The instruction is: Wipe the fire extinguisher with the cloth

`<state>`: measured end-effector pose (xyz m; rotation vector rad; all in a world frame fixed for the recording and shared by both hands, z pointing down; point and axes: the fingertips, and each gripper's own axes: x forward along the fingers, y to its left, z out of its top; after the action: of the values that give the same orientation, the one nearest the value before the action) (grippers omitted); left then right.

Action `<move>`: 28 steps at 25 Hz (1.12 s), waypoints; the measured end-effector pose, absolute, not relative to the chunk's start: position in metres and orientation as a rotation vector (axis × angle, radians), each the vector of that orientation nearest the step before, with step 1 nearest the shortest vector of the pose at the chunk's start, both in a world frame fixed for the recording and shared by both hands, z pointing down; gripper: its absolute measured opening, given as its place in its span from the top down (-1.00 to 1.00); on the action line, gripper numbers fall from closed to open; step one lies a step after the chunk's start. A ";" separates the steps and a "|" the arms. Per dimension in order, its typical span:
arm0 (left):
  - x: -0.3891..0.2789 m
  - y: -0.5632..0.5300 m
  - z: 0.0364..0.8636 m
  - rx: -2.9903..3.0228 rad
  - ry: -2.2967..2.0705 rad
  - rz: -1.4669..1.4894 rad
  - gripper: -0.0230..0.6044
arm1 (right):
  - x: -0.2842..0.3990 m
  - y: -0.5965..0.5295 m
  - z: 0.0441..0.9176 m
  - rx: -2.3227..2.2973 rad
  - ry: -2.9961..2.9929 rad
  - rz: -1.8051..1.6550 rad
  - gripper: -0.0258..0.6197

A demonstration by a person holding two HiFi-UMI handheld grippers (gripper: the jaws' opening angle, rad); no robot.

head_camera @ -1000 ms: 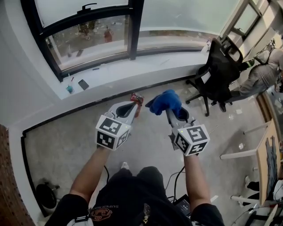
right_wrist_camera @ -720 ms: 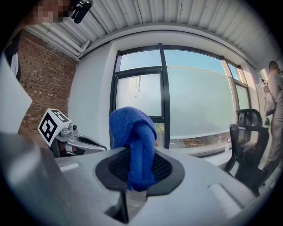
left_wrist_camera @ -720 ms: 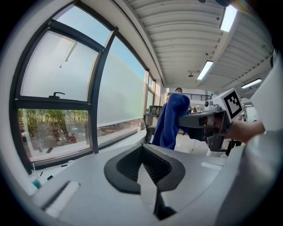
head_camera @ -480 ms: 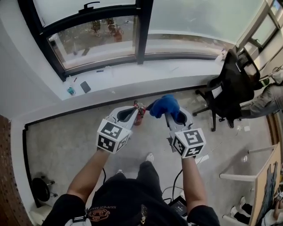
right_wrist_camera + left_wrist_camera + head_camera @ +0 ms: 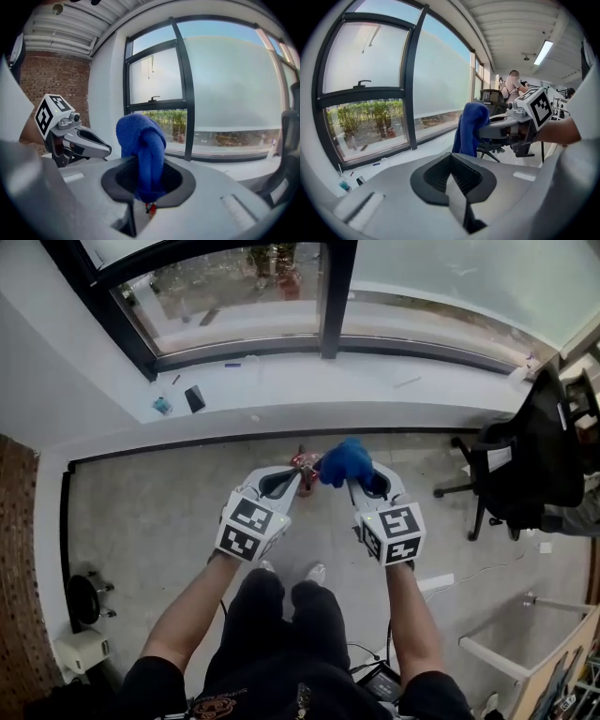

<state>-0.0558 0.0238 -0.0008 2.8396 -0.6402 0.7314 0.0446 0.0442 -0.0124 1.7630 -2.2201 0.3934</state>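
- extinguisher (image 5: 303,465) stood loose on floor (image 5: 155,512), just beyond both gripper tips; a hard wipe could tip it.
- cloth (image 5: 345,461) was bunched, pinched in R gripper (image 5: 358,482) jaws; rubbing might pull it out.
- L gripper (image 5: 280,482) jaws were pressed together, empty; no way to steady extinguisher.

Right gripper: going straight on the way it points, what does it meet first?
Probably the fire extinguisher: its red top shows just beyond the jaws, under the cloth that the right gripper holds. Depth is unclear.
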 end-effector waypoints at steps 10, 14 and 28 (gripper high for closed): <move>-0.047 -0.042 0.164 2.755 -0.606 0.802 0.90 | 0.048 -0.025 0.154 1.512 -2.133 0.412 0.72; -0.041 -0.055 0.235 2.756 -0.570 0.822 0.90 | 0.050 -0.043 0.231 1.426 -2.114 0.456 0.72; -0.004 -0.083 0.374 2.868 -0.734 0.775 0.90 | 0.044 -0.120 0.429 1.008 -2.383 0.468 0.73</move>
<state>-0.0043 -0.0830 0.3741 2.8682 -0.7344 0.7754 0.0445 -0.1202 0.4293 1.0078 -2.3828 0.4681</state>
